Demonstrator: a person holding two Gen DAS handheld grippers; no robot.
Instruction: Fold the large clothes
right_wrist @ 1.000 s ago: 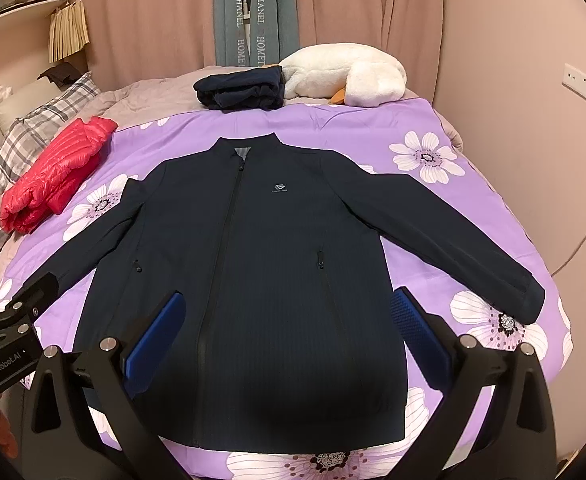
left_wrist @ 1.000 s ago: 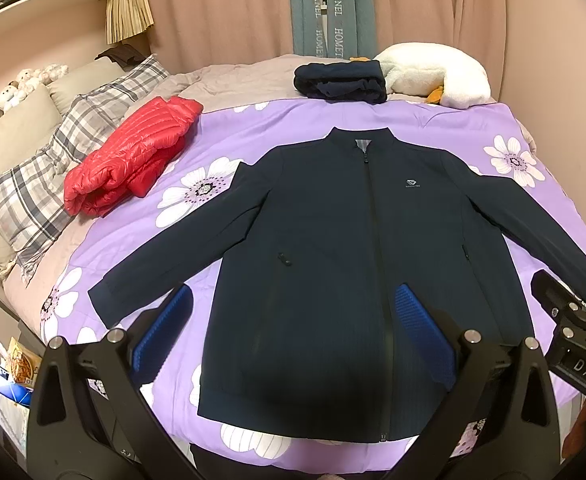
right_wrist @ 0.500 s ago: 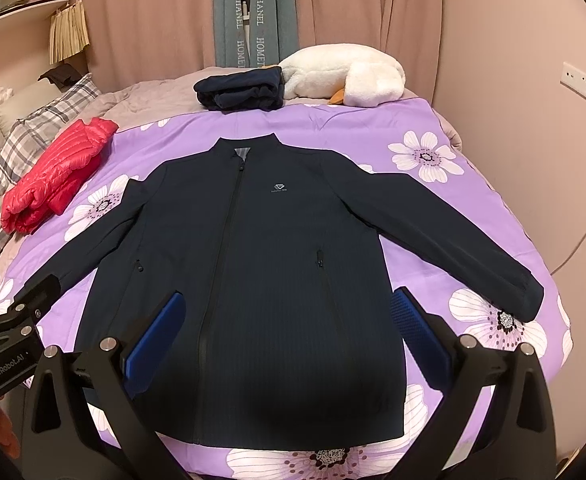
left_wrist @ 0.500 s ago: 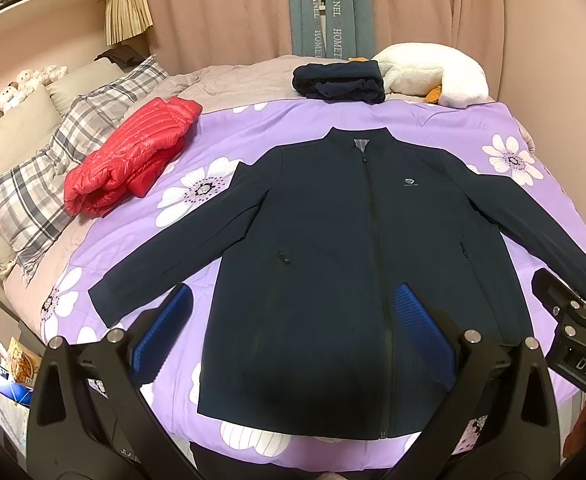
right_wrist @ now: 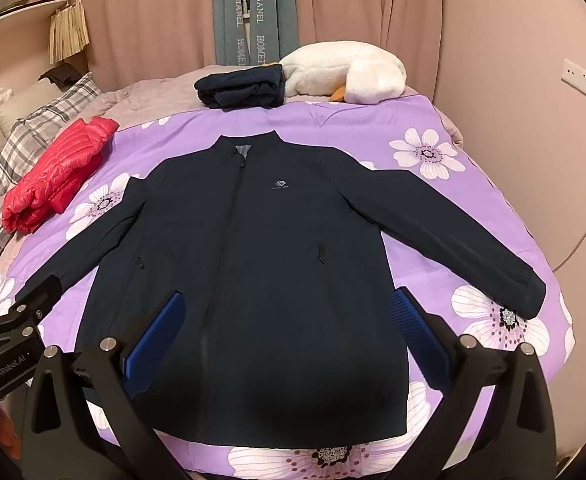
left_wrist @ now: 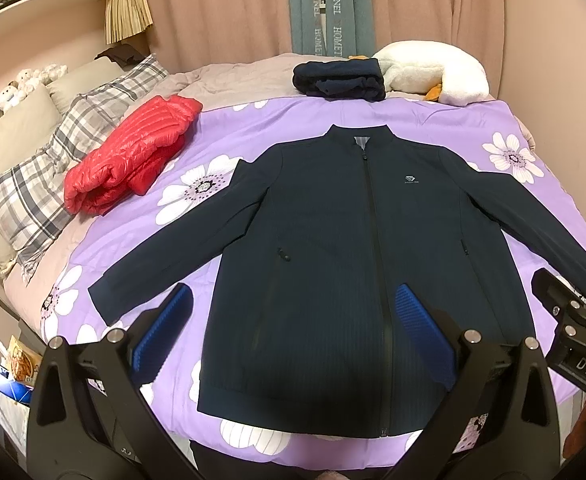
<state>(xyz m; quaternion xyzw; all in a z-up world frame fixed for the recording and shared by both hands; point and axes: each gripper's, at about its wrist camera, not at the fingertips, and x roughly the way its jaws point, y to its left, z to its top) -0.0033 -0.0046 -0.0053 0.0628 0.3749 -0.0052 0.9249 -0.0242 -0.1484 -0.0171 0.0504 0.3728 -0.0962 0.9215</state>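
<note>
A dark navy zip jacket (left_wrist: 333, 248) lies flat and face up on the purple flowered bedspread (left_wrist: 221, 136), sleeves spread to both sides; it also shows in the right wrist view (right_wrist: 261, 248). My left gripper (left_wrist: 293, 320) is open and empty, held above the jacket's lower hem. My right gripper (right_wrist: 285, 320) is open and empty, also above the lower hem. The right gripper's body (left_wrist: 573, 340) shows at the right edge of the left wrist view, and the left gripper's body (right_wrist: 9, 344) shows at the left edge of the right wrist view.
A folded red puffer jacket (left_wrist: 129, 152) lies at the left by plaid pillows (left_wrist: 53, 176). A folded navy garment (left_wrist: 341, 80) and a white plush toy (left_wrist: 433, 68) sit at the far end. Curtains hang behind; a wall (right_wrist: 553, 160) runs along the right.
Both grippers have drifted very slightly; the jacket has not moved and both stay open.
</note>
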